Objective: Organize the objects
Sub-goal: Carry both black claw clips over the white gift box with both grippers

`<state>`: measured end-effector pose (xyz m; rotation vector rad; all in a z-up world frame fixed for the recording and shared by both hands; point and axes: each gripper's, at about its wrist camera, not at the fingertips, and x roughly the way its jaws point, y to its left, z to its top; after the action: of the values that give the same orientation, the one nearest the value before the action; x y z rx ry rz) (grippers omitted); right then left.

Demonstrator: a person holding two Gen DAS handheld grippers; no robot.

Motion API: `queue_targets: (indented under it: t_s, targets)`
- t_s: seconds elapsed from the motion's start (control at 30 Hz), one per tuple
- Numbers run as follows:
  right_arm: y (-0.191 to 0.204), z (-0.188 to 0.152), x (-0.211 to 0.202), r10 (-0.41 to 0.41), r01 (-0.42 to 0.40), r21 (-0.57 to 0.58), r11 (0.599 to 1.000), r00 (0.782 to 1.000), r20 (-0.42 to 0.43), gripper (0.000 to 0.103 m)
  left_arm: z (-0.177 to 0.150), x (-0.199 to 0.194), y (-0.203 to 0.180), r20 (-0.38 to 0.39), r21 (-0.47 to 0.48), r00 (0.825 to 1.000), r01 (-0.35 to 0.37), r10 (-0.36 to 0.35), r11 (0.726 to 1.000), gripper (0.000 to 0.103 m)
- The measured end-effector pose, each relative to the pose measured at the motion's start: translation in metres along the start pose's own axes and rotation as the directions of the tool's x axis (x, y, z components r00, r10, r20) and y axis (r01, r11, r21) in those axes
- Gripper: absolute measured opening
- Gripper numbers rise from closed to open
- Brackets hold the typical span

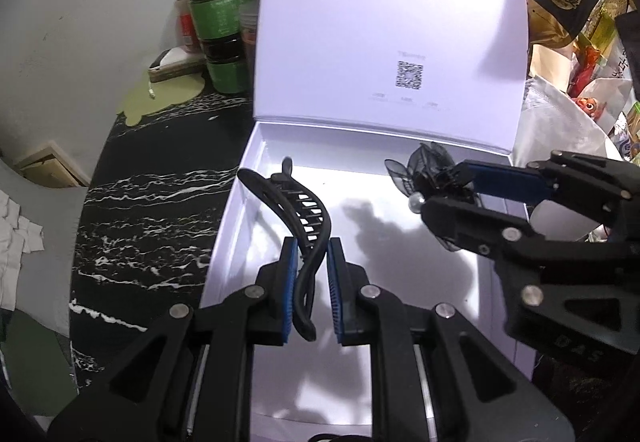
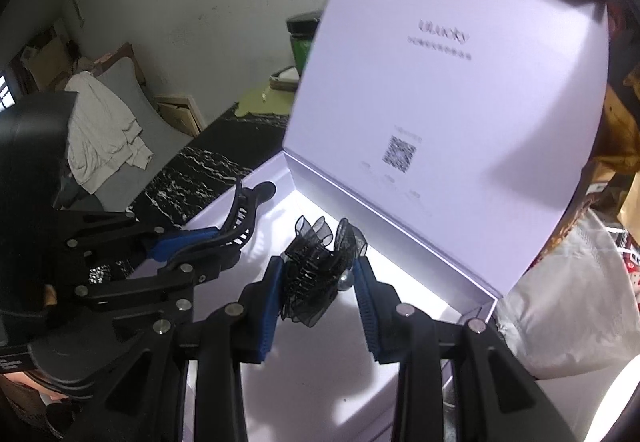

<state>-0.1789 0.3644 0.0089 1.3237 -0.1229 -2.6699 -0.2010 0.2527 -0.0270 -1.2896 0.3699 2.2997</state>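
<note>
Between my left gripper's (image 1: 313,274) blue-padded fingers (image 1: 291,274) I've got the long curved black plastic hair clip (image 1: 298,213), clamped on its lower end, its toothed arc reaching up and forward over the open white cardboard gift box (image 1: 240,209). On my right, the right gripper (image 2: 320,282) is closed on the black sheer-ribbon bow hair clip with a silver bead (image 2: 320,262), ruffles bulging out above and below the pads. From the left wrist view that same bow (image 1: 430,169) hangs over the far right part of the box, well apart from the curved clip.

Both pieces are over the box's bare white floor, neither touching it as far as I can tell. The hinged white lid (image 1: 388,21) stands upright behind, QR code facing me.

Risks now. The curved clip is pinched only near one end, so I judge it could pivot or slide out between the pads if I tilt the wrist. The bow is soft mesh; a fold may catch on a pad's ridges at release, dragging it off target. The two grippers sit near each other, so a careless swing could knock them together. And the lid looks free-standing: a nudge might tip it.

Outside, the black white-veined marble counter (image 1: 140,201) runs left, with green-labelled black-lidded jars (image 1: 222,17) stacked at the back.
</note>
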Motion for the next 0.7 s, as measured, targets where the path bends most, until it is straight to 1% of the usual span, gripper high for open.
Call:
queue_targets:
  t_s: [0.07,0.23,0.3,0.47,0.7]
  targets:
    - [-0.004,0.000,0.003,0.000,0.000,0.012,1.000,1.000,-0.007,0.036,0.001,0.003,-0.002,-0.005,0.005,1.000,0.002,-0.002,1.000,0.014]
    - [-0.008,-0.003,0.014,0.030,-0.029,0.023,0.999,0.999,-0.041,0.036,0.005,0.014,0.000,-0.035,0.005,0.999,0.011,-0.010,1.000,0.014]
    - [-0.010,-0.004,0.019,0.035,-0.033,0.032,0.999,0.998,-0.054,0.036,0.006,0.017,0.001,-0.043,0.013,0.999,0.003,-0.002,1.000,0.014]
    - [-0.014,-0.007,0.031,0.023,-0.019,0.049,0.999,0.996,-0.087,0.036,0.009,0.024,0.003,-0.082,0.019,0.997,0.006,-0.005,1.000,0.014]
    - [-0.018,-0.009,0.039,0.011,-0.005,0.063,0.998,0.995,-0.103,0.036,0.011,0.028,0.006,-0.092,0.012,0.996,0.009,-0.007,1.000,0.014]
